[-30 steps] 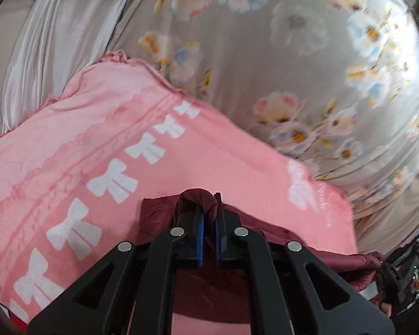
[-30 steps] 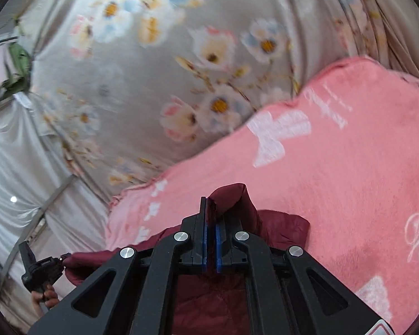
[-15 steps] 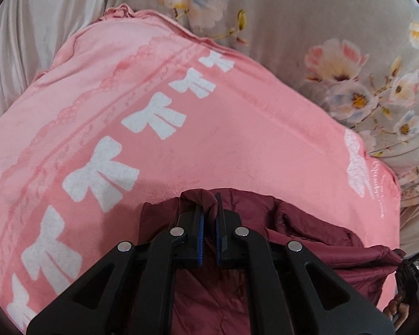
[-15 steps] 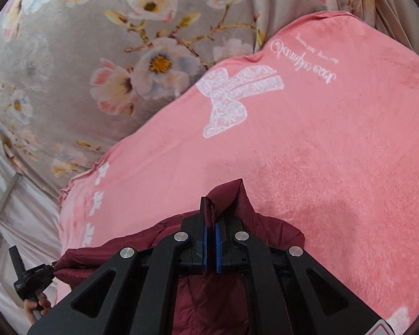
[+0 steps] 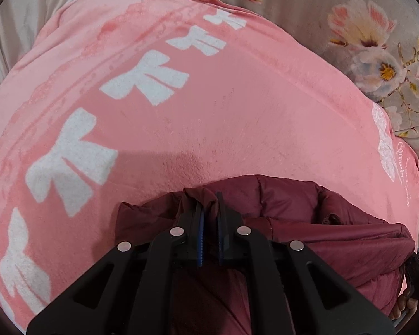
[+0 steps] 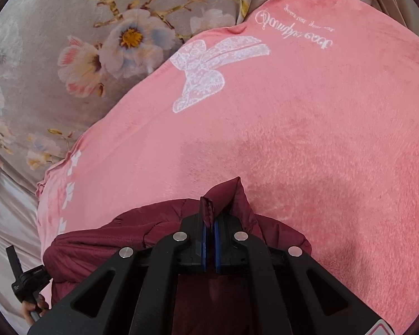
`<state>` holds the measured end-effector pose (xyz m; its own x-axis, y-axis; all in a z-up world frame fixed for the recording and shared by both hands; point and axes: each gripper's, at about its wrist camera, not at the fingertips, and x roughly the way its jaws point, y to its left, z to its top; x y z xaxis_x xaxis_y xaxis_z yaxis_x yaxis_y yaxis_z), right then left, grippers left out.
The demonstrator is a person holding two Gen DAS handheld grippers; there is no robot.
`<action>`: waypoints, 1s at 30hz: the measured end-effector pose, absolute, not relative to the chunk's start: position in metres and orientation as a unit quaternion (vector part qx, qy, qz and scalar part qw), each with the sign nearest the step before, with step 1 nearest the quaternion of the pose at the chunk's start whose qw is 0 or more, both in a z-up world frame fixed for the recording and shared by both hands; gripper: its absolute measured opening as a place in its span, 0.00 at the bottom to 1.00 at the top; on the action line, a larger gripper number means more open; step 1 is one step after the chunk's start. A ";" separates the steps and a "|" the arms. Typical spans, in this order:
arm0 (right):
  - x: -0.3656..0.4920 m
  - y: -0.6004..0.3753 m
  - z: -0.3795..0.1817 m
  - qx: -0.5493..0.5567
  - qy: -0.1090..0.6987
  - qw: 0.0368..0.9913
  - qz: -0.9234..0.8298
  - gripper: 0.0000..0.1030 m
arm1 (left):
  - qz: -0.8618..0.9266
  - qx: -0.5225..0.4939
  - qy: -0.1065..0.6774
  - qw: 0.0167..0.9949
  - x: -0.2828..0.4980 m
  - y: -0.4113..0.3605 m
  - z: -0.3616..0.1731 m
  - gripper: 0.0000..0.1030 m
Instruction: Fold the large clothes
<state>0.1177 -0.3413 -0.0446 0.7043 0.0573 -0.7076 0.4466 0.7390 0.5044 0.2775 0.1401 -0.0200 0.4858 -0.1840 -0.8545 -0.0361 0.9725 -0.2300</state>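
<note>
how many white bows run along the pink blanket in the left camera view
5 in a row on the pink blanket. More may be cut off below.

jacket [image 5: 307, 209] underside hidden; blanket [image 6: 321, 139] edges cropped
</note>
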 end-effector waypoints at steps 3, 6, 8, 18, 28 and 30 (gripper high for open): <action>0.120 -0.338 -0.051 0.332 0.372 0.858 -0.119 0.02 | -0.046 -0.105 0.507 0.854 0.280 0.138 -0.029 0.08; 0.122 -0.335 -0.056 0.321 0.375 0.861 -0.125 0.01 | -0.048 -0.097 0.502 0.858 0.281 0.134 -0.035 0.08; 0.123 -0.334 -0.059 0.315 0.377 0.862 -0.127 0.01 | -0.049 -0.092 0.494 0.863 0.281 0.133 -0.037 0.08; 0.091 -0.333 0.006 0.308 0.315 0.891 -0.112 0.26 | -0.043 -0.127 0.425 0.895 0.252 0.154 0.008 0.47; 0.137 -0.171 0.036 0.148 0.396 0.903 0.075 0.14 | -0.203 0.002 0.407 0.891 0.215 0.034 0.061 0.53; 0.150 -0.155 0.023 0.123 0.423 0.894 0.081 0.13 | -0.216 0.023 0.445 0.869 0.221 0.009 0.033 0.49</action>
<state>0.1499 -0.1545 0.0234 0.6295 0.2489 -0.7361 -0.0405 0.9565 0.2888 0.2206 0.0091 0.0330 0.5100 -0.3545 -0.7837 0.3958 0.9057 -0.1520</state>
